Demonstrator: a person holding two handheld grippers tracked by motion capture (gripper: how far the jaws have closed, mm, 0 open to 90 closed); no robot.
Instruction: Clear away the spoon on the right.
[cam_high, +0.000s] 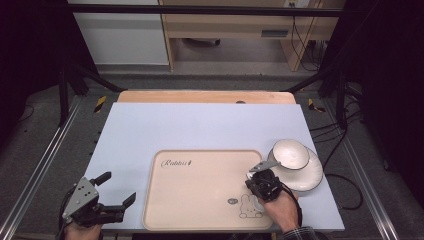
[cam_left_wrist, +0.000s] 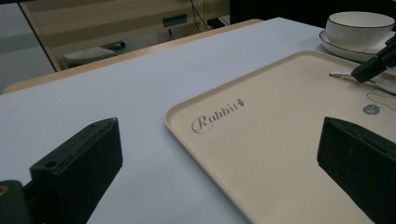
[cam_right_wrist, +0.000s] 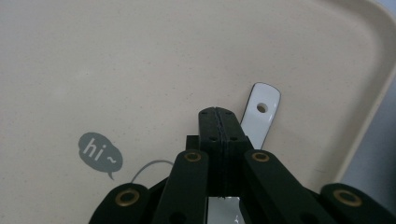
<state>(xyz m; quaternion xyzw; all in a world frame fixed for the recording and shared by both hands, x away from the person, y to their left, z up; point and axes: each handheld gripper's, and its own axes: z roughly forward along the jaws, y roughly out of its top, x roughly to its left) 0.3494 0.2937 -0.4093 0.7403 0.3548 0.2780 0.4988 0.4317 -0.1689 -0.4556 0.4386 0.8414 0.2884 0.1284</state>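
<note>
A beige tray (cam_high: 200, 190) printed with "Rabbit" and a rabbit drawing lies at the table's front centre. My right gripper (cam_high: 255, 176) hangs over the tray's right part, its jaws shut flat together (cam_right_wrist: 218, 121). A white spoon (cam_right_wrist: 261, 109) lies on the tray (cam_right_wrist: 116, 60) under those jaws, and its holed handle end sticks out past the tips. A white bowl (cam_high: 290, 152) rests on a white plate (cam_high: 312, 177) just right of the tray. My left gripper (cam_high: 119, 187) stands open and empty left of the tray (cam_left_wrist: 280, 154), near the front edge.
A pale blue mat (cam_high: 200, 125) covers the table, and a strip of wooden edge (cam_high: 205, 96) shows at the back. Black frame posts (cam_high: 65, 95) stand at both sides. Cables (cam_high: 345, 185) trail on the floor to the right.
</note>
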